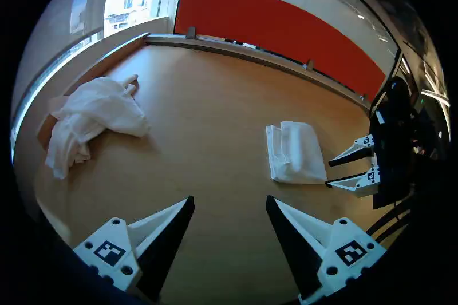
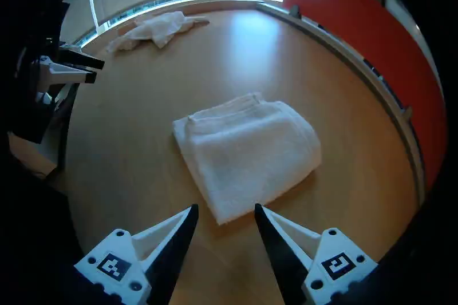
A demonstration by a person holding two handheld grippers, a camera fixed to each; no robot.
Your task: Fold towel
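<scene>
A white towel lies folded into a thick rectangle on the wooden table. My right gripper stands open just short of its near edge, nothing between its fingers. In the left gripper view the same folded towel rests at the right, with my right gripper open beside its right edge. My left gripper is open over bare wood, well apart from both cloths. In the right gripper view my left gripper shows at the far left, open.
A crumpled white cloth lies in a heap near the table's far left edge, seen also as the crumpled cloth at the back. A raised wooden rim and a red panel border the table's far side.
</scene>
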